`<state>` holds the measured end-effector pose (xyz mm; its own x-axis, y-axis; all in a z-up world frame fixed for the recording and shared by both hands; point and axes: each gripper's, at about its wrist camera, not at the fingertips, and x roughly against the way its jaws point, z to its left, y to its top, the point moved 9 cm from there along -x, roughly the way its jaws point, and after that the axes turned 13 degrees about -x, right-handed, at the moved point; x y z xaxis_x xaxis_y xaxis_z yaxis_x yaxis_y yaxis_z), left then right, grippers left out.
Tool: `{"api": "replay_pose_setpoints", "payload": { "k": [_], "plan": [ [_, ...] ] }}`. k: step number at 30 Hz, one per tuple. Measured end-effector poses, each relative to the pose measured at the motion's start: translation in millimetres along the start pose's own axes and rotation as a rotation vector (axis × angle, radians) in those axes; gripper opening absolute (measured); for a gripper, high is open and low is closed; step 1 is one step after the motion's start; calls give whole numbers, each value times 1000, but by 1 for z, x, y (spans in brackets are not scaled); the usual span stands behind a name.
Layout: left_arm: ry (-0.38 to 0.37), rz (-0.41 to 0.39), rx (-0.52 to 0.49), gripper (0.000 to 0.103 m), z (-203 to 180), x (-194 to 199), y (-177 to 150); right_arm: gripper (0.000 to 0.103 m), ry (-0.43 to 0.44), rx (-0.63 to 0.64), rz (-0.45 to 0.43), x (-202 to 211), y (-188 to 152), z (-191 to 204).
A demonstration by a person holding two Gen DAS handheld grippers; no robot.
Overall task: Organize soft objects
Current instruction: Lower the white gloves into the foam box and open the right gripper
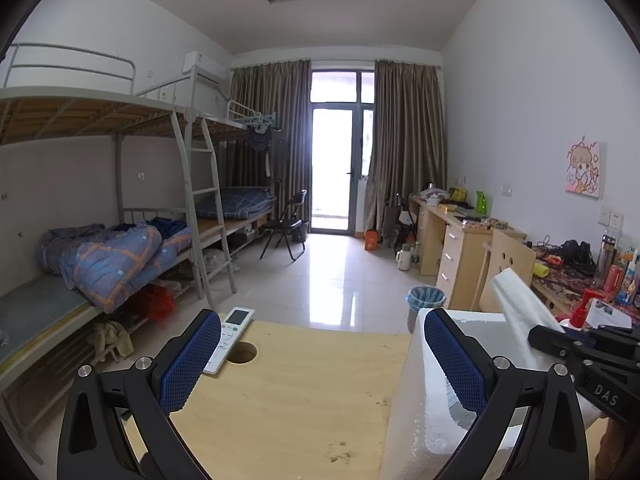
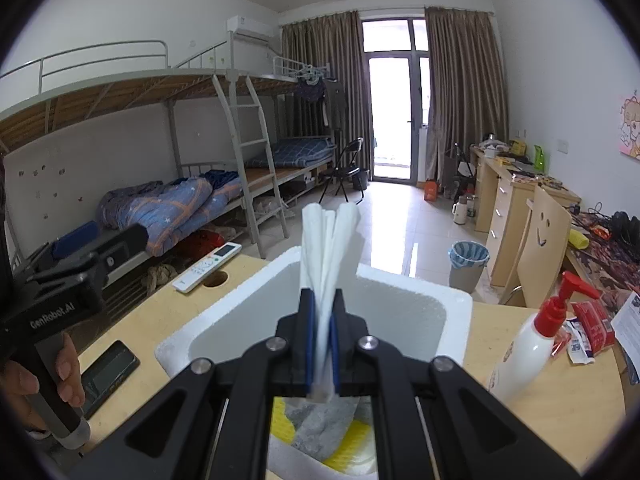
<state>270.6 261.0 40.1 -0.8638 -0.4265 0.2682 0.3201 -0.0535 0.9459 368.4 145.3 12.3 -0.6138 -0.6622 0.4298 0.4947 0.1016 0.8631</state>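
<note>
My right gripper (image 2: 322, 312) is shut on a folded white foam sheet (image 2: 329, 240) and holds it upright over the open white styrofoam box (image 2: 416, 284). Yellow and grey soft items (image 2: 320, 432) lie in the box under the gripper. In the left wrist view my left gripper (image 1: 320, 356) is open and empty above the wooden table (image 1: 300, 392), with its right finger beside the box wall (image 1: 416, 400). The foam sheet (image 1: 520, 308) and the right gripper's body (image 1: 580, 356) show at the right.
A white remote (image 2: 208, 266) lies by a round hole (image 2: 216, 279) in the table. A black phone (image 2: 106, 376) lies at the left edge. A white pump bottle with a red top (image 2: 532, 344) and red packets (image 2: 592, 326) stand right of the box. Bunk beds are on the left, desks on the right.
</note>
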Motion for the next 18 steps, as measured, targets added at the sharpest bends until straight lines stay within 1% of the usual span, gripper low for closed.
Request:
{"api": "replay_pose_setpoints", "payload": {
  "k": [3, 4, 5, 6, 8, 12, 18],
  "plan": [
    [-1, -8, 2, 102, 2, 4, 1, 10, 7, 2, 7, -3, -1, 2],
    [-4, -8, 2, 102, 1, 4, 1, 13, 2, 5, 7, -3, -1, 1],
    [-3, -5, 4, 102, 1, 4, 0, 29, -1, 16, 16, -4, -2, 1],
    [-6, -4, 4, 102, 1, 4, -1, 52, 2, 18, 24, -6, -4, 2],
    [-8, 0, 2, 102, 1, 3, 0, 71, 14, 6, 29, -5, -5, 3],
    [-8, -5, 8, 102, 1, 4, 1, 72, -2, 10, 11, -2, -3, 2],
    [-14, -5, 10, 102, 3, 6, 2, 72, -1, -8, 18, -3, -1, 0]
  ]
}}
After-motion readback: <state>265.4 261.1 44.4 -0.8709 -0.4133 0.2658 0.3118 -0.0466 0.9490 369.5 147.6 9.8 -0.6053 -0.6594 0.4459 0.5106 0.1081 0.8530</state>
